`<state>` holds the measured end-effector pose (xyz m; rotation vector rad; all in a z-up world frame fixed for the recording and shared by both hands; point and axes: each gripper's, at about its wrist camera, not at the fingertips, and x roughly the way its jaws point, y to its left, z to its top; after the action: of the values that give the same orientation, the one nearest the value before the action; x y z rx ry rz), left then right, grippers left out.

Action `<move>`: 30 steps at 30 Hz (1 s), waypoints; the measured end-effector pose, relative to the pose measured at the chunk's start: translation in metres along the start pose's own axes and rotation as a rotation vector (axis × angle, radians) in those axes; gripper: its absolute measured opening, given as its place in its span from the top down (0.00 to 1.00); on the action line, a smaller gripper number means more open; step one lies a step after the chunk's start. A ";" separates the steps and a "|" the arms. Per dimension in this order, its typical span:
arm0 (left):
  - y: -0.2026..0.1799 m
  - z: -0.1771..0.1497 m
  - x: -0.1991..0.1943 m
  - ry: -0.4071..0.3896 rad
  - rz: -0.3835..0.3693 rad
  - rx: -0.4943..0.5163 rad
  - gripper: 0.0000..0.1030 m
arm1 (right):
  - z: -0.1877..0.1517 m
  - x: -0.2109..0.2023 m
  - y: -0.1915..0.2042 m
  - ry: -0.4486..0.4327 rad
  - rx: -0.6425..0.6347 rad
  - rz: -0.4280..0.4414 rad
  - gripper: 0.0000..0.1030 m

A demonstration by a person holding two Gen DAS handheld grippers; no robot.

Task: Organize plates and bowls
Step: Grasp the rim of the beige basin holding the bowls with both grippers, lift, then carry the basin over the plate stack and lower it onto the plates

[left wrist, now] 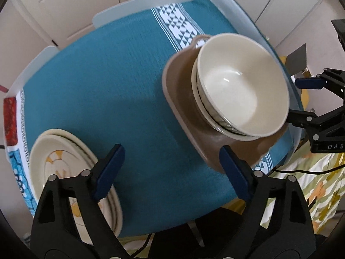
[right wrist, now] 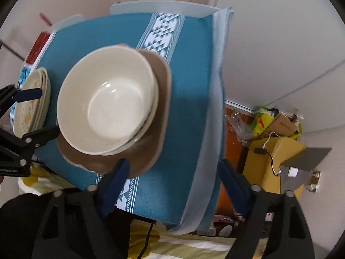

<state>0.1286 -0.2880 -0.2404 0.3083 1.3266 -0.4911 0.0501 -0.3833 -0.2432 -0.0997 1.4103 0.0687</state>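
Note:
A stack of cream bowls (left wrist: 241,90) sits in a brown handled dish (left wrist: 183,99) on the right of the teal tablecloth (left wrist: 107,86). A stack of cream patterned plates (left wrist: 64,164) lies at the left front. My left gripper (left wrist: 172,170) is open and empty above the cloth's front, between the plates and the dish. My right gripper (right wrist: 174,183) is open and empty above the table's right front, just in front of the brown dish (right wrist: 159,112) and bowls (right wrist: 107,99). The plates (right wrist: 32,99) show at the far left. Each gripper appears in the other's view, the right (left wrist: 301,99) and the left (right wrist: 36,112).
The cloth-covered table (right wrist: 213,129) has white panels (left wrist: 151,2) standing up at its edges. A red and blue item (left wrist: 9,120) lies at the far left. Cardboard boxes and clutter (right wrist: 273,138) stand beyond the right side. A striped fabric (left wrist: 312,183) lies below.

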 end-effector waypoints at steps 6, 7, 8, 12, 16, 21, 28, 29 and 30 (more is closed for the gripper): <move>-0.006 0.000 0.019 0.022 -0.017 -0.017 0.39 | 0.010 0.023 0.006 0.029 -0.058 0.036 0.50; -0.007 0.001 0.022 0.018 -0.019 -0.019 0.41 | 0.011 0.026 0.006 0.029 -0.066 0.035 0.53; -0.008 0.002 0.023 0.015 -0.020 -0.016 0.46 | 0.012 0.030 0.006 0.024 -0.073 0.032 0.56; -0.014 0.002 0.029 0.003 -0.031 -0.008 0.68 | 0.016 0.036 0.011 0.001 -0.115 0.016 0.72; -0.019 0.004 0.036 -0.019 -0.078 0.006 0.84 | 0.014 0.044 0.010 -0.016 -0.114 0.074 0.82; -0.022 0.001 0.035 -0.042 -0.073 0.021 0.88 | 0.008 0.043 0.009 -0.073 -0.095 0.104 0.89; -0.025 0.001 0.031 -0.057 -0.042 0.051 0.88 | 0.011 0.040 0.011 -0.106 -0.057 0.122 0.89; -0.025 0.001 0.030 -0.061 -0.037 0.053 0.88 | 0.012 0.039 0.011 -0.109 -0.051 0.128 0.89; -0.024 0.001 0.028 -0.066 -0.036 0.051 0.88 | 0.013 0.038 0.012 -0.115 -0.045 0.131 0.89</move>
<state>0.1217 -0.3142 -0.2661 0.3081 1.2584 -0.5610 0.0676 -0.3703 -0.2792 -0.0398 1.2992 0.2117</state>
